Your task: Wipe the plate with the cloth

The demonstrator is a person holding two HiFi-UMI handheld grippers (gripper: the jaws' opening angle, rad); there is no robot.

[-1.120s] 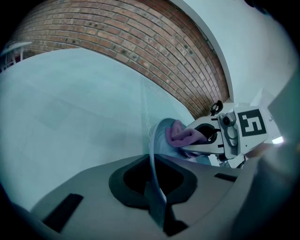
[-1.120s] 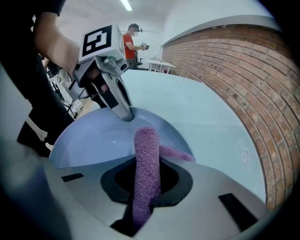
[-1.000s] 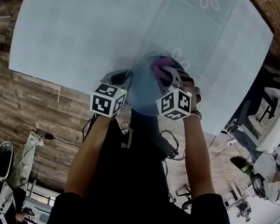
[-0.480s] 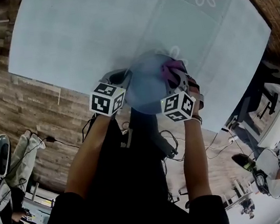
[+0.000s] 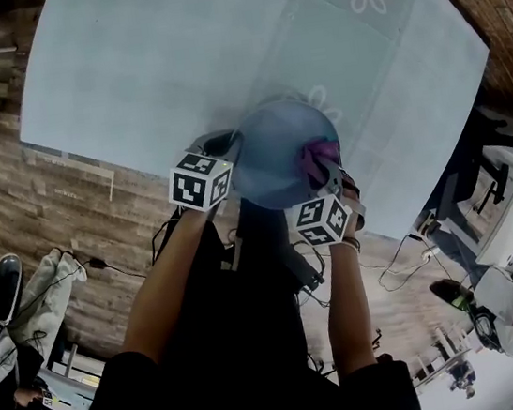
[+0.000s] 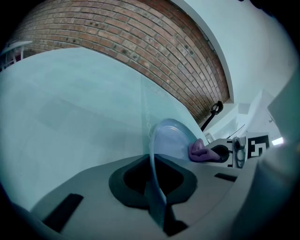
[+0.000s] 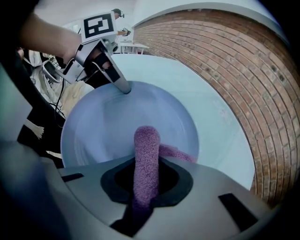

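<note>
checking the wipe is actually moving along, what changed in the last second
The right tool, shut on the purple cloth, dragged it across the blue plate, from the plate's far part toward its near right edge in the head view. The left tool stayed clamped on the plate's left rim, and the plate barely moved.

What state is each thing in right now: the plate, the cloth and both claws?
plate: tilted up, gripped at its rim by the left claw.
cloth: bunched, pinched in the right claw, lying against the plate's face.
left claw: shut on the plate's rim.
right claw: shut on the cloth.
</note>
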